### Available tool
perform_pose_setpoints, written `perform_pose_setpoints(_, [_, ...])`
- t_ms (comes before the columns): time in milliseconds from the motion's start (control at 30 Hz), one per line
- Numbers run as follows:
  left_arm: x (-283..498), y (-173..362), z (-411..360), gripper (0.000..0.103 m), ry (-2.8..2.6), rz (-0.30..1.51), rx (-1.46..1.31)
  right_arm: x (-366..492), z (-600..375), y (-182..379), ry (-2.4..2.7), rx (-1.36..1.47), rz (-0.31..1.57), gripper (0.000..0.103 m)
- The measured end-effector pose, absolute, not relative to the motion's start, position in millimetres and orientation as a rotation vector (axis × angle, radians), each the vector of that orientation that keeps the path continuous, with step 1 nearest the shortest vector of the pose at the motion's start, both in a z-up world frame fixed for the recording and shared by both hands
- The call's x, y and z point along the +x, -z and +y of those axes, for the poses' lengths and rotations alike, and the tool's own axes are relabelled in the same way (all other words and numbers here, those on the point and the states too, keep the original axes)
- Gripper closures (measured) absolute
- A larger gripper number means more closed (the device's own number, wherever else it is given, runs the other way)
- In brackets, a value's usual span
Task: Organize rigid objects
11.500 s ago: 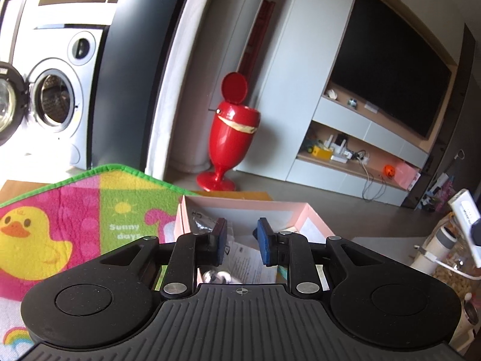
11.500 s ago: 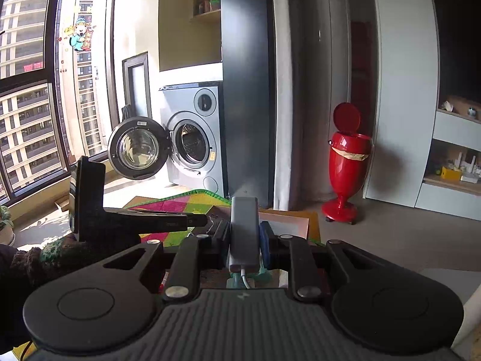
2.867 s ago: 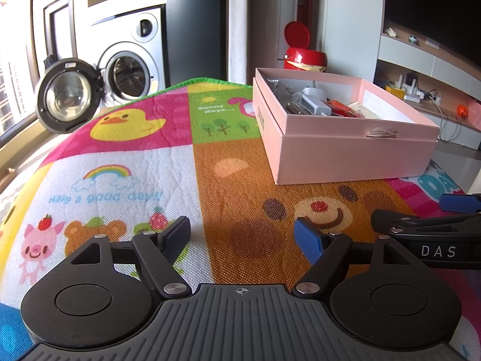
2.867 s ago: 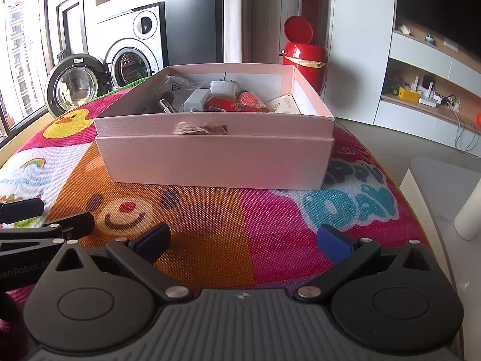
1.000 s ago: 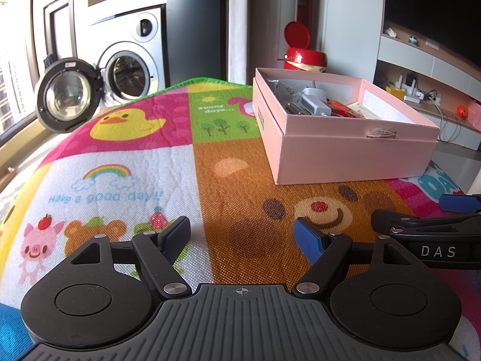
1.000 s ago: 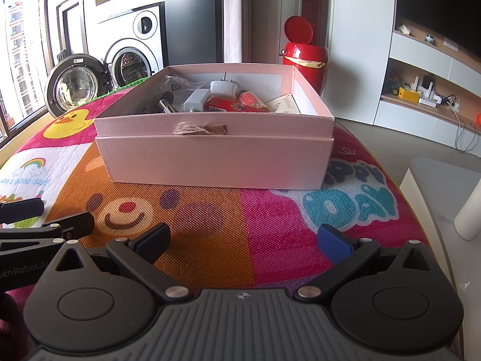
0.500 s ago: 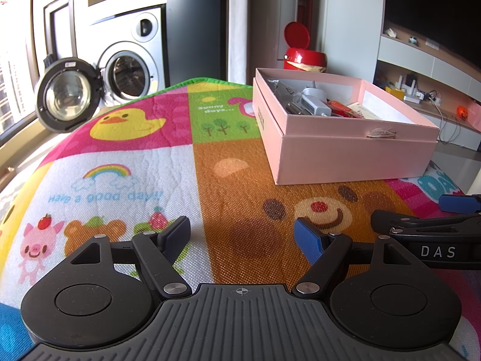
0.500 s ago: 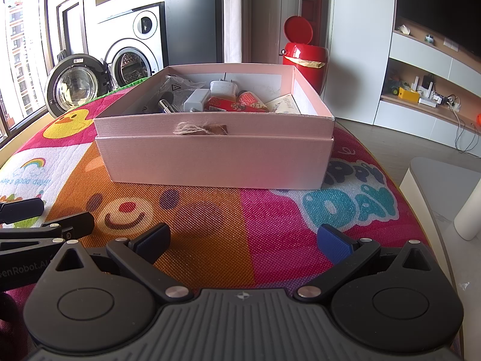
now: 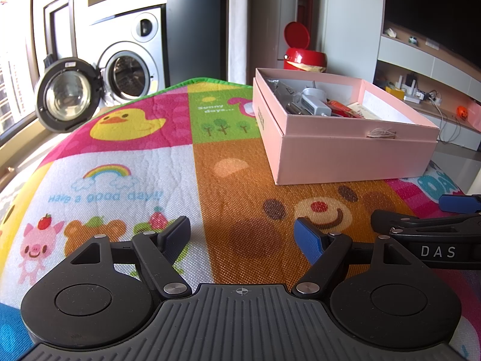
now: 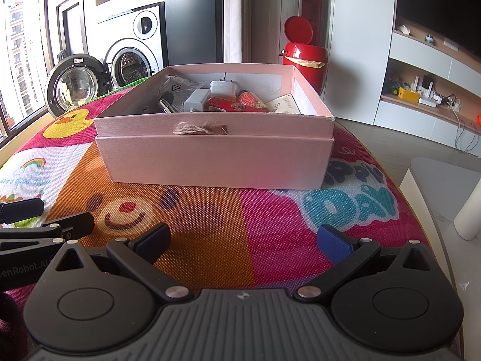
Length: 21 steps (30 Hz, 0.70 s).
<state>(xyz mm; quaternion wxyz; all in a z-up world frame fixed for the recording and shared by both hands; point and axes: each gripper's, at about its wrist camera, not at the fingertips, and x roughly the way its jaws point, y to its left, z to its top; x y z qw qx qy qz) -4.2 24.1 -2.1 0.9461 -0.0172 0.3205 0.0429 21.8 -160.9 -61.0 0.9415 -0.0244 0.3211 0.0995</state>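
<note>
A pink cardboard box (image 10: 216,156) stands on a colourful play mat (image 10: 246,225); it also shows in the left wrist view (image 9: 354,156). Inside lie a grey power bank (image 10: 197,99), a white plug adapter (image 10: 222,87), red tubes (image 10: 237,103), a clear plastic bag (image 10: 177,85) and papers. My left gripper (image 9: 245,234) is open and empty, low over the mat, left of the box. My right gripper (image 10: 245,239) is open and empty, low over the mat in front of the box. Each gripper shows at the edge of the other's view.
A red pedal bin (image 10: 303,55) stands behind the box. A washing machine (image 10: 132,51) with its door open (image 10: 75,85) is at the back left. A white table edge (image 10: 445,192) lies right of the mat. Shelves with small items line the right wall.
Since 11.5 s ago my right gripper let go of the grey power bank, which now lies in the box. Both grippers opened and moved back. Nothing has moved in the last second.
</note>
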Motion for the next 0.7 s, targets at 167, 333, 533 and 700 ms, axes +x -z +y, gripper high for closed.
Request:
perform_pose_setpoints(167, [-4.2,2.1,24.2,0.021,-0.088,0.653,-0.035,21.7,-160.8,61.0,-0.203,-0.050,0.655,0.000])
perform_pose_setpoints(333, [-4.2,2.2,24.2,0.021,-0.088,0.653,-0.033,21.7,-160.9,61.0,-0.203,-0.050,0.655,0.000])
perform_pose_setpoints(533, [-4.1,2.2,23.8,0.021,-0.088,0.654,-0.031,21.8,-161.1,60.9,-0.203,-0.050,0.655,0.000])
perform_pose_setpoints(700, [-3.9,2.1,24.4,0.021,-0.088,0.655,-0.032,21.9,-161.3,61.0,-0.203,-0.050,0.655,0.000])
